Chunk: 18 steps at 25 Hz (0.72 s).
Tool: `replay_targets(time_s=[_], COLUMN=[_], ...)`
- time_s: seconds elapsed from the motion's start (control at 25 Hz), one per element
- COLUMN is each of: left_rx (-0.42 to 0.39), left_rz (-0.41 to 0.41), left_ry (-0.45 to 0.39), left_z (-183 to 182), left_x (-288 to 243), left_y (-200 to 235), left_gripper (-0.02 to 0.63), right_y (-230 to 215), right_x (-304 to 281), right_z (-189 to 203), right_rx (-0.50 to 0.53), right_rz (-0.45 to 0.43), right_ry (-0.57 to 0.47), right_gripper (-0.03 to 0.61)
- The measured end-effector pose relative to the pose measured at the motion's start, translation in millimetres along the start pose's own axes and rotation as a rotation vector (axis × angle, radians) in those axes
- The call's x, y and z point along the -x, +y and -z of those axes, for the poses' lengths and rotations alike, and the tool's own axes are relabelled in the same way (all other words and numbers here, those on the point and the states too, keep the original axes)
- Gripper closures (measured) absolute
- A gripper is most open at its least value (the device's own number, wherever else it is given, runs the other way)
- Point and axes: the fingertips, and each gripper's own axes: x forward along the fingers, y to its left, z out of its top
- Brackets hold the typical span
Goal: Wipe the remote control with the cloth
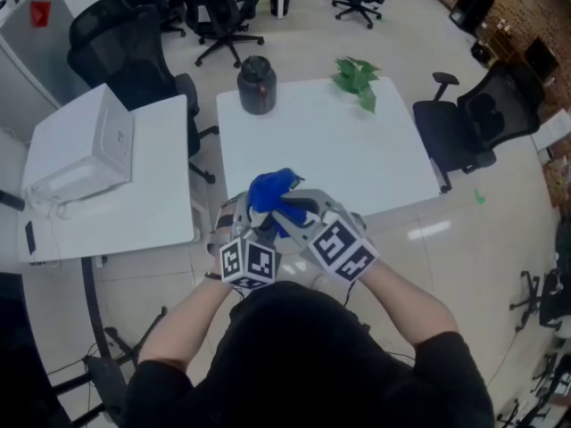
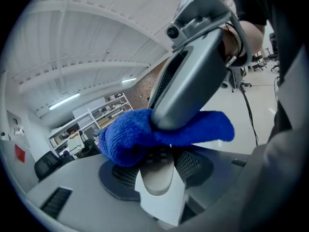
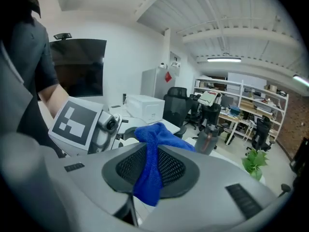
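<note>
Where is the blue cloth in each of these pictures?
Head view: the blue cloth is in the middle, above the white table's near edge.
Left gripper view: the cloth is in the middle, draped over the remote control.
Right gripper view: the cloth is low in the middle, pinched by the right gripper.
Shared landmark: the dark jug, in the head and right gripper views only.

Blue terry cloth (image 1: 268,190); pale grey remote control (image 2: 157,178) with dark buttons; white counter (image 1: 357,159); dark grey bottle (image 1: 256,87); green plant (image 1: 357,78); black-and-white square-patterned marker cubes (image 1: 254,261).
</note>
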Motion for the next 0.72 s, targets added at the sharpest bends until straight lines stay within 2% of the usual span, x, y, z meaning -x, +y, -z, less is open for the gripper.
replay_targets(time_s=[0.16,0.28,0.6,0.72], left_rx=[-0.103,-0.142,-0.113,-0.105], left_rz=[0.011,0.022,0.025,0.026], left_ry=[-0.017,-0.036,-0.057,-0.048], left_z=[-15.8,-26.3,-45.4,-47.6], left_x=[-4.6,-3.3,1.3,0.7], left_y=[-27.8,-46.3,-66.2,-70.0], left_gripper=[0.413,0.413,0.411,0.411], right_y=[6.4,-0.9,-47.5,-61.9], right_x=[12.6,27.1,61.3,74.9], right_z=[22.8,40.9,82.8,84.0], right_rx=[0.047,0.047,-0.01,-0.042], right_rz=[-0.06,-0.068,0.028,0.065], right_ry=[0.07,0.103,0.132,0.107], right_gripper=[0.509,0.509,0.509,0.509])
